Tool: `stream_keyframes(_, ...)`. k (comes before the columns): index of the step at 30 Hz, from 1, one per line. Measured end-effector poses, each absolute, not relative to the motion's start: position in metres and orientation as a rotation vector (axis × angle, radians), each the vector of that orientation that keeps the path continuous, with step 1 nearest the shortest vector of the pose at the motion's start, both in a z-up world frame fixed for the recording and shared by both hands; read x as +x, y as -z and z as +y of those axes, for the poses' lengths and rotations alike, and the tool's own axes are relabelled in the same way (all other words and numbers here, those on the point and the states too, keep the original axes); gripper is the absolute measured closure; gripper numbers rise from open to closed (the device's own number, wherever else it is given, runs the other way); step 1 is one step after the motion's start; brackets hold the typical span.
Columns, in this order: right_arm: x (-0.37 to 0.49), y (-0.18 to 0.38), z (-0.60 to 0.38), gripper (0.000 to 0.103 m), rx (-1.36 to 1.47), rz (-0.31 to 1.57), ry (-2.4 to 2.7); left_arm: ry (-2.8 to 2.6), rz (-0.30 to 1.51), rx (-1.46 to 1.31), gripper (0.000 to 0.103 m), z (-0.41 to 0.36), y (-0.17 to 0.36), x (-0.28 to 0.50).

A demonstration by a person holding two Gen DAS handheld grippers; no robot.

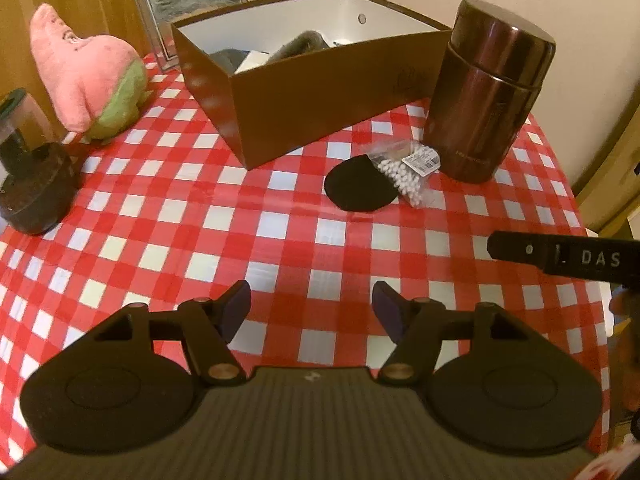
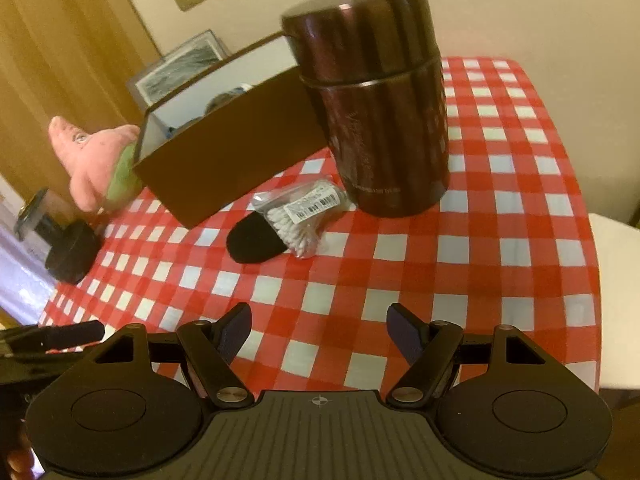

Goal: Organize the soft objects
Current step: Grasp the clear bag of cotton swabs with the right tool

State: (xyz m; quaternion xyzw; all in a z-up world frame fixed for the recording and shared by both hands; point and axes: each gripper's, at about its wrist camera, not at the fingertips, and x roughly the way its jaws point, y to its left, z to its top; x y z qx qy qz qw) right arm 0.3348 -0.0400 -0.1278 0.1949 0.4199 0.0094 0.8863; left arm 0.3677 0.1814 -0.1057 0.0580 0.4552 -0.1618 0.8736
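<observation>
The brown box already holds some soft items. Still outside it are the pink plush at ten o'clock and the black sock at one o'clock. The left gripper and the right gripper are both open and empty.

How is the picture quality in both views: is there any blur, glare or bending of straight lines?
Left wrist view: warm, dim light; fisheye bends the tablecloth checks; glare streaks on the flask; the plush is a little soft. Right wrist view: same bending; the flask looks smeared by motion, the box edges soft.
</observation>
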Motion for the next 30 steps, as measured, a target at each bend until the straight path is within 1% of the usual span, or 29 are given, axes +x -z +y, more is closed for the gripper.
stream_keyframes(5,0.352,0.133,-0.039,0.029,0.381,0.855,-0.015,0.351,0.943,0.121,0.038,0.177,0.116,0.387)
stream_keyframes(9,0.366,0.136,-0.038,0.030,0.405,0.804,-0.023,0.378,0.916,0.137,0.038,0.171,0.122,0.403)
stream_keyframes(11,0.375,0.138,-0.038,0.039,0.420,0.778,-0.027,0.387,0.912,0.133,0.038,0.169,0.125,0.413)
stream_keyframes(13,0.385,0.143,-0.039,0.043,0.461,0.763,-0.034,0.384,0.921,0.127,0.038,0.167,0.130,0.423)
stream_keyframes(17,0.405,0.150,-0.037,0.048,0.507,0.743,-0.031,0.385,0.923,0.119,0.038,0.164,0.136,0.437)
stream_keyframes(27,0.436,0.174,-0.037,0.063,0.565,0.785,0.026,0.416,0.934,0.105,0.038,0.164,0.146,0.453)
stream_keyframes(29,0.439,0.178,-0.039,0.079,0.574,0.796,0.028,0.444,0.930,0.108,0.038,0.162,0.148,0.454)
stream_keyframes(30,0.440,0.180,-0.040,0.081,0.576,0.801,0.032,0.462,0.927,0.111,0.037,0.161,0.150,0.454)
